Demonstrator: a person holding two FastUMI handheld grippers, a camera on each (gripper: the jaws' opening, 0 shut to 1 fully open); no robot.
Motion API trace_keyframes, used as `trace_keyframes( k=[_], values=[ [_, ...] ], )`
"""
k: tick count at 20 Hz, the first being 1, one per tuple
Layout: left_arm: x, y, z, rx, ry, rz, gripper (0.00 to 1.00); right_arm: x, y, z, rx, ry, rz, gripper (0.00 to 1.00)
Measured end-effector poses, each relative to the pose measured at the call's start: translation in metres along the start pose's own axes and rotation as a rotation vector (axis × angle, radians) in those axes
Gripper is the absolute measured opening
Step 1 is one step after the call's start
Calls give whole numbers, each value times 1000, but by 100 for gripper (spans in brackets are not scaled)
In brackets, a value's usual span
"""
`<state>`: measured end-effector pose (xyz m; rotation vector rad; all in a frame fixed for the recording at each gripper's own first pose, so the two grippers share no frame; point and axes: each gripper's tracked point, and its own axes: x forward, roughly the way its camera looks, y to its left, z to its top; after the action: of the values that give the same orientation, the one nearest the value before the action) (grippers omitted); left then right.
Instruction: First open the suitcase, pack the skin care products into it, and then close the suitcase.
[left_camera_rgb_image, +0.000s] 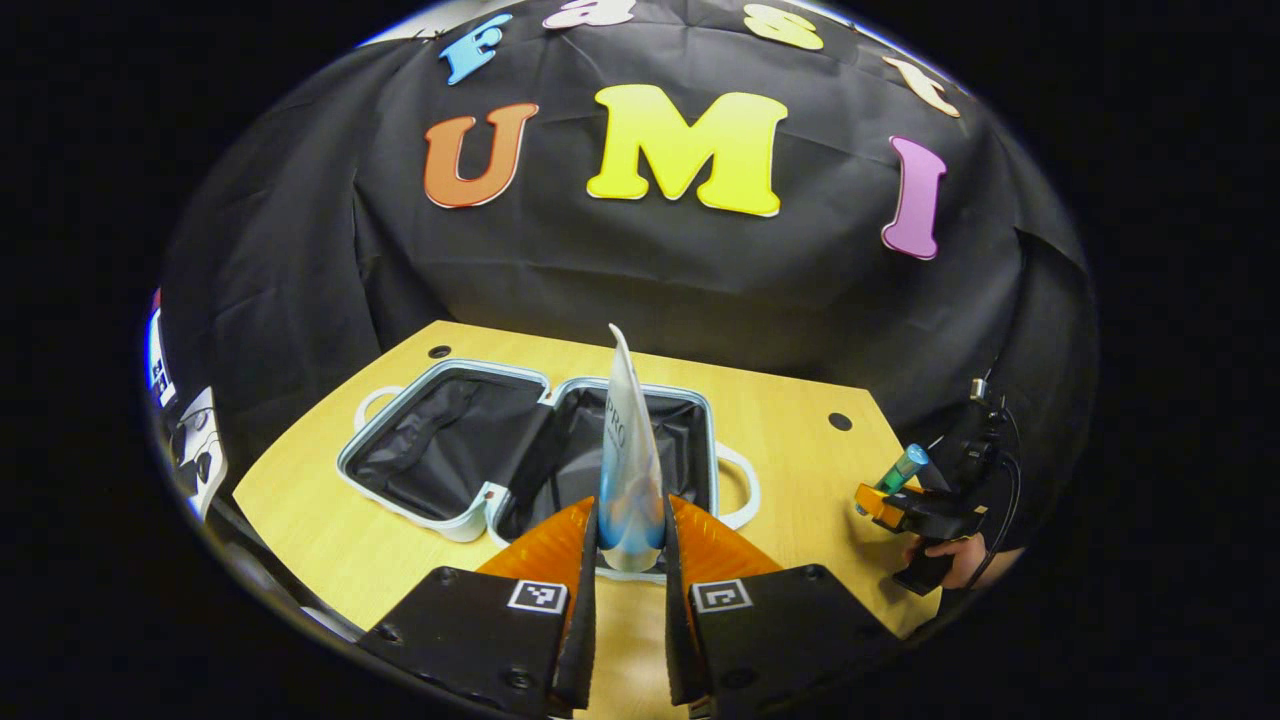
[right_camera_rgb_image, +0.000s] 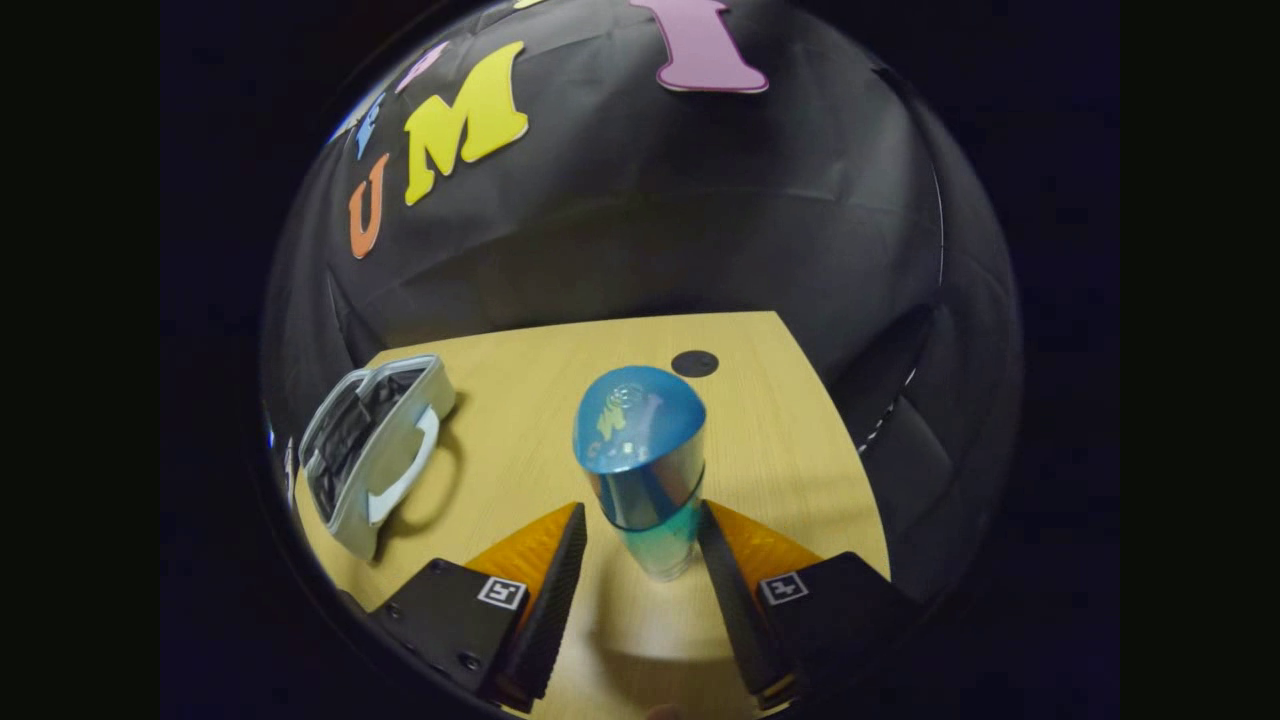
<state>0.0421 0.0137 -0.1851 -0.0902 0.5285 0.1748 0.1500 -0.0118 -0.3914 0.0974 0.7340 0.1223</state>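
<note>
A: Start close. What does the left gripper (left_camera_rgb_image: 631, 535) have?

B: Its jaws are clenched on a white and blue tube (left_camera_rgb_image: 628, 470), gripped near its rounded lower end, flat crimped end pointing up. Just past the fingers lies the suitcase (left_camera_rgb_image: 470, 520), open flat on the wooden worktop (left_camera_rgb_image: 320, 530), both dark-lined halves facing up. The tube stands in front of the right-hand half, so it hides part of that lining.

A: And the other one?

B: In the right gripper view, the right gripper (right_camera_rgb_image: 640, 545) grasps a small bottle (right_camera_rgb_image: 640, 450) with a blue domed cap and a clear teal body; both fingers press on the body below the cap. The bottle is upright and held above the worktop (right_camera_rgb_image: 780, 440).

A: Anything between it and the case?

B: Bare wood only. From there the suitcase (right_camera_rgb_image: 375, 455) sits well apart, toward the worktop's left edge, with a pale handle (right_camera_rgb_image: 405, 465) on the near side. A dark round hole (right_camera_rgb_image: 694, 363) lies near the far edge, beyond the bottle.

A: Can the left camera see the right gripper?

B: Yes, the right gripper (left_camera_rgb_image: 880, 500) is at the worktop's right edge, the bottle (left_camera_rgb_image: 903, 468) tilted in it, a hand (left_camera_rgb_image: 960, 560) holding the grip. Farthest off, the black cloth wall (left_camera_rgb_image: 640, 270) runs behind the worktop.
</note>
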Motion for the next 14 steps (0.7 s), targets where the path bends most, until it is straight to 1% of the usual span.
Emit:
trace_keyframes(
  k=[1, 2, 4, 5, 6, 7, 9, 10, 12, 14],
  values=[
    [-1, 6, 0, -3, 5, 6, 31, 0, -3, 3, 1, 1, -9, 60],
    [0, 10, 1, -5, 8, 5, 31, 1, -8, 4, -5, -2, -31, 58],
    [1, 15, 5, -1, 16, -4, 31, 5, -11, 8, -12, -1, -47, 42],
    [5, 18, 7, 3, 21, -14, 31, 5, -11, 8, -12, 7, -43, 37],
    [9, 19, 10, 8, 27, -30, 31, 3, -8, 9, -1, 19, -29, 37],
    [13, 21, 13, 7, 35, -45, 31, 1, -7, 10, 19, 28, -19, 34],
    [26, 20, 17, -6, 66, -103, 31, -13, -3, 19, 53, 32, 0, 31],
    [34, 21, 17, -6, 94, -136, 31, -24, 0, 23, 76, 31, 16, 33],
    [53, 23, 17, -12, 165, -210, 31, -53, 10, 32, 126, 41, 69, 33],
    [73, 22, 9, -28, 261, -288, 31, -89, 22, 36, 158, 66, 146, 33]
  ],
)
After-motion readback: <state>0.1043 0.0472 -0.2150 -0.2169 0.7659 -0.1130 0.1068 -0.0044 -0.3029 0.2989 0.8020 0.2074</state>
